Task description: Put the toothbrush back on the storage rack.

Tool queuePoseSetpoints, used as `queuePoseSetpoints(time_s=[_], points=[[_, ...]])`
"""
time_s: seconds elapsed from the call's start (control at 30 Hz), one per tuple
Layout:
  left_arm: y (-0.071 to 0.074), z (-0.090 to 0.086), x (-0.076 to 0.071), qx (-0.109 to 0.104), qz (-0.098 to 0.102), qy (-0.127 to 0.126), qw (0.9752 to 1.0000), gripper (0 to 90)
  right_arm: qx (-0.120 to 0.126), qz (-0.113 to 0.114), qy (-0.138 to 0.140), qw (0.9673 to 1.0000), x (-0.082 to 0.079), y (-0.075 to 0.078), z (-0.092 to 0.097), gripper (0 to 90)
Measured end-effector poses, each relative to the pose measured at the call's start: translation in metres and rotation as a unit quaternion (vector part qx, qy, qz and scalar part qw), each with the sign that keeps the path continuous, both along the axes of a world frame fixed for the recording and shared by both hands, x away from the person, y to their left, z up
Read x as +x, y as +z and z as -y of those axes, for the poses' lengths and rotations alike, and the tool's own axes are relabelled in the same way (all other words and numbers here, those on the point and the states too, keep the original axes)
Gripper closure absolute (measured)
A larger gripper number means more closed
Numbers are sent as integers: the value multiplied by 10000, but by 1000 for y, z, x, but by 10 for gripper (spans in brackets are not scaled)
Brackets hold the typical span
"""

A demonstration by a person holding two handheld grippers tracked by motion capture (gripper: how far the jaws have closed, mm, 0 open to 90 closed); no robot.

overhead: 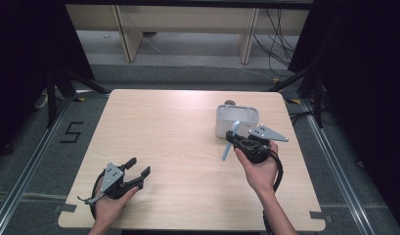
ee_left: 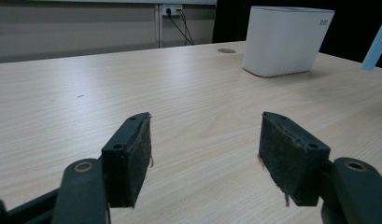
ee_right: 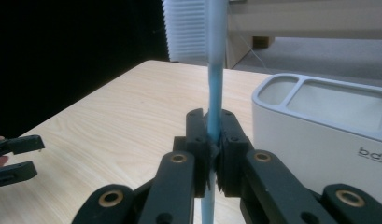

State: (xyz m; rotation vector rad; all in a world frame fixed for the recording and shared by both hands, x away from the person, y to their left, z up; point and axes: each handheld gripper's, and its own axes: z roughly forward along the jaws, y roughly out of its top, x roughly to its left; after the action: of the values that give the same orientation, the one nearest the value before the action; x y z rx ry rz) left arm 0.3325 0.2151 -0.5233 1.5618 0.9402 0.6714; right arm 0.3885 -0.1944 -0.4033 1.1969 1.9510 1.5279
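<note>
One wooden table [overhead: 188,147], two hand-held grippers, one white holder, one pale blue toothbrush. Right gripper [ee_right: 215,149] clamped tight on the toothbrush [ee_right: 215,79], pads pressed to both sides of the slim handle, brush upright between them and raised above the tabletop, just beside the white holder [ee_right: 328,126]. Two open compartments counted in the holder's top, one small, one long. Left gripper [overhead: 139,171] low at the near left edge, well apart from the holder, jaws spread wide with nothing between the two worn pads [ee_left: 135,158]. One small round disc [ee_left: 226,50] on the table behind the holder.
</note>
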Motion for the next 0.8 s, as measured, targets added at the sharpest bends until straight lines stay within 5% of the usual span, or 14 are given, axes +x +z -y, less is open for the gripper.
queuePoseSetpoints(time_s=[0.3,0.57,0.8], points=[[0,5,-3,240,179,51,9995,346,-100,102,-208,9997,3,4,10,856],[0,5,-3,196,164,126,9996,346,-278,356,-451,9980,11,10,20,855],[0,5,-3,177,168,105,9996,345,-210,341,-581,9975,20,15,25,855]])
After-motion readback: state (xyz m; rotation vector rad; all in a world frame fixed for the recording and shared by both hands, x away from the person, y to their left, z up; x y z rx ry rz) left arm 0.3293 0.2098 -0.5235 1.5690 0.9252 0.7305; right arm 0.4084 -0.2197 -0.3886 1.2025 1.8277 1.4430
